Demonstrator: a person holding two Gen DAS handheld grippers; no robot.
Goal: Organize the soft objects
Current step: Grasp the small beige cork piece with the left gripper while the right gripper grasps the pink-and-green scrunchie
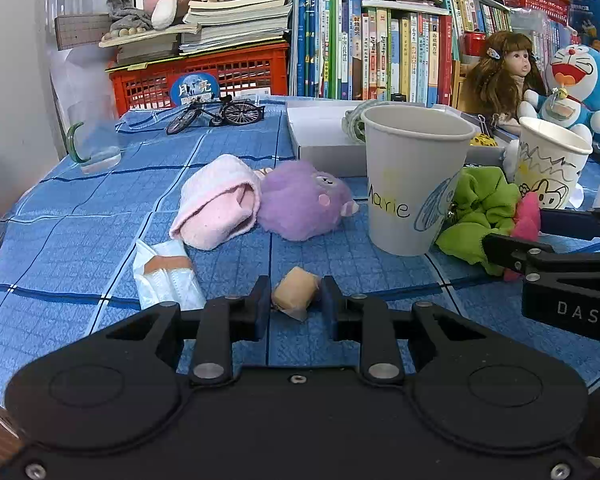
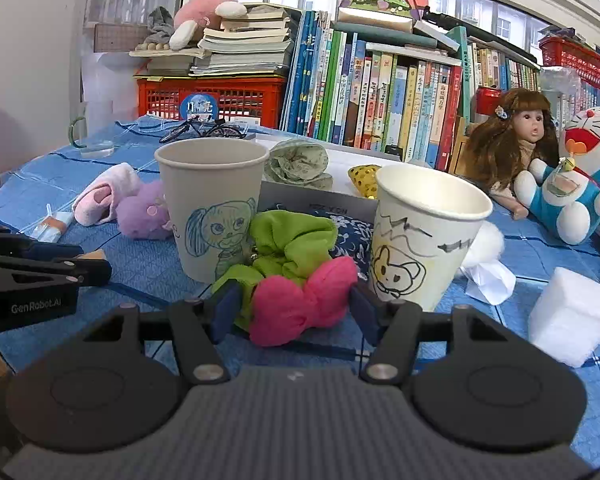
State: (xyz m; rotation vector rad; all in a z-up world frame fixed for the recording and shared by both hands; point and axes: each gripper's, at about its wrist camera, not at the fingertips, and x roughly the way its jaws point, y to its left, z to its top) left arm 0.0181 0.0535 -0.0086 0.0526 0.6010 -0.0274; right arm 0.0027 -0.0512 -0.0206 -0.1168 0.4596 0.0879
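Note:
My left gripper [image 1: 296,300] is shut on a small tan soft piece [image 1: 294,294] just above the blue cloth. Beyond it lie a pink towel roll [image 1: 220,204] and a purple plush [image 1: 302,202]. My right gripper [image 2: 294,308] is open around a pink scrunchie [image 2: 300,300], its fingers on either side. A green scrunchie [image 2: 288,246] lies behind it, between the "Marie" paper cup [image 2: 212,204] and the bunny paper cup [image 2: 424,236]. The right gripper also shows at the right edge of the left wrist view [image 1: 540,240].
A packaged face mask [image 1: 166,276] lies left of my left gripper. A white foam block [image 2: 572,316] and a crumpled tissue [image 2: 490,276] lie right. A white box [image 1: 324,136], a toy bicycle [image 1: 216,114], a doll [image 2: 516,148] and a Doraemon plush [image 2: 580,176] stand behind.

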